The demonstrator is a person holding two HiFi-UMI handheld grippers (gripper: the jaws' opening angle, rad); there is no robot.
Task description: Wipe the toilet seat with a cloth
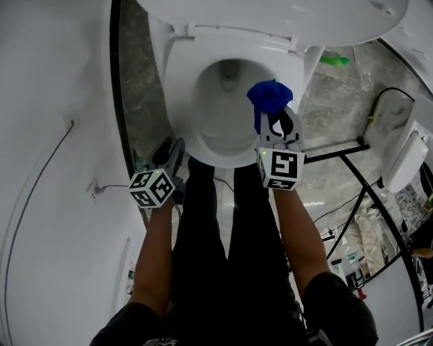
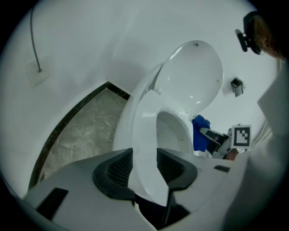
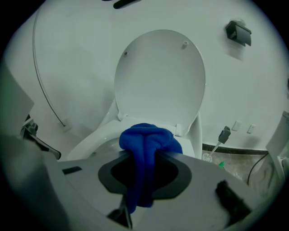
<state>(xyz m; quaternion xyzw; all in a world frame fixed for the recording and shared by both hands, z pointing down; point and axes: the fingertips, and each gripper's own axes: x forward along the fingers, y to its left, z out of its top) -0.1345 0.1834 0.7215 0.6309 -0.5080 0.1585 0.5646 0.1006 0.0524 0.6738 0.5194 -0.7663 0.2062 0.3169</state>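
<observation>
The white toilet seat [image 1: 177, 101] lies down on the bowl, with the lid [image 1: 270, 20] raised behind it. My left gripper [image 1: 174, 150] is at the seat's front left edge. In the left gripper view its jaws [image 2: 144, 158] stand apart with the seat's rim [image 2: 144, 117] running between them. My right gripper [image 1: 279, 120] hovers over the right side of the seat, shut on a bunched blue cloth [image 1: 269, 96]. In the right gripper view the cloth [image 3: 146, 140] bulges out ahead of the gripper [image 3: 143, 158] and hangs down between its jaws.
A white wall with a cable [image 1: 40, 169] stands close on the left. A black metal frame [image 1: 352, 162] and a white fixture [image 1: 404, 155] are on the right, and a green-tipped tool [image 1: 335, 61] lies on the marble floor. The person's dark legs [image 1: 223, 243] stand before the bowl.
</observation>
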